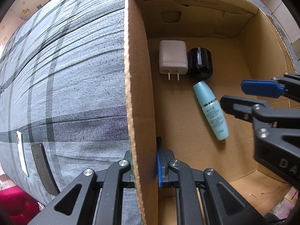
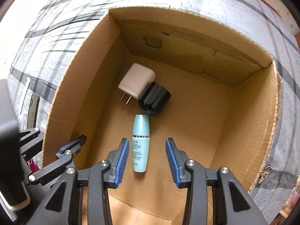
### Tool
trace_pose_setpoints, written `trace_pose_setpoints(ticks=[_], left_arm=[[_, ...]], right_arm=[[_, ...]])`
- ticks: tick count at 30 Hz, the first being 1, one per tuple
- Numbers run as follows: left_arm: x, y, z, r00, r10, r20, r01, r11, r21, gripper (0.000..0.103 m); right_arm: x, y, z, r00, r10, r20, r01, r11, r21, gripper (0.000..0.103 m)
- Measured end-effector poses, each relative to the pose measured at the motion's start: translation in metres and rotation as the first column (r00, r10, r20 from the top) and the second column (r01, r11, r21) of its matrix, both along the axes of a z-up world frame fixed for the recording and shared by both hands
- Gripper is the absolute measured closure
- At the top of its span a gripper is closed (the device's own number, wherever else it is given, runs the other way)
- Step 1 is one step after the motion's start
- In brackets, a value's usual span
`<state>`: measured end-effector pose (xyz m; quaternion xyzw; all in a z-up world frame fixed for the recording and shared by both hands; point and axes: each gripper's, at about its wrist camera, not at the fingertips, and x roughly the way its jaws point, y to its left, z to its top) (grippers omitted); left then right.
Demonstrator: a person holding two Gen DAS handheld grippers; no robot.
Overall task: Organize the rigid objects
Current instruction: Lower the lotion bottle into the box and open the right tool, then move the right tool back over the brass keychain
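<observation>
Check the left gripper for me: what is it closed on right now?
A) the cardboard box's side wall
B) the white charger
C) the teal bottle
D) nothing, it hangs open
A: the left gripper straddles the cardboard box's side wall, one finger on each face, clamping it.

- Soft, even daylight in both views; no hard glare
- The cardboard box [image 1: 243,43] is shaded along its far wall; the floor is brighter
- Strong fisheye bending; the plaid bedcover [image 2: 56,37] bulges; corners go black
- Near gripper parts are slightly soft; the bedcover washes out at the right wrist view's left edge
</observation>
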<state>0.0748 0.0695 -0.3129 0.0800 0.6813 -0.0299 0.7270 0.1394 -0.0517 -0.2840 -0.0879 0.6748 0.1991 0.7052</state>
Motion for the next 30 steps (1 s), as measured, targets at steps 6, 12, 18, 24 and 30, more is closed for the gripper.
trace_pose_setpoints(ticks=[6, 12, 18, 24, 30], left_arm=[[0.000, 0.000, 0.000, 1.000, -0.002, -0.001, 0.002, 1.000, 0.005, 0.090], [0.001, -0.002, -0.002, 1.000, -0.002, -0.004, 0.002, 1.000, 0.013, 0.090], [0.000, -0.005, -0.003, 1.000, -0.003, -0.003, 0.003, 1.000, 0.020, 0.090], [-0.002, -0.007, -0.003, 1.000, -0.005, -0.003, 0.005, 1.000, 0.028, 0.090], [-0.001, -0.008, -0.002, 1.000, -0.005, -0.004, 0.005, 1.000, 0.030, 0.090]], right_arm=[[-0.005, -0.001, 0.013, 1.000, -0.012, 0.025, 0.012, 1.000, 0.007, 0.060], [-0.012, -0.009, 0.038, 0.997, -0.023, 0.072, 0.023, 1.000, -0.005, 0.049], [-0.015, -0.021, 0.058, 0.992, -0.060, 0.108, 0.059, 0.998, 0.014, 0.025], [-0.016, -0.041, 0.076, 0.983, -0.110, 0.147, 0.107, 0.994, 0.025, 0.001], [-0.015, -0.075, 0.094, 0.969, -0.167, 0.184, 0.166, 0.986, 0.022, 0.000]])
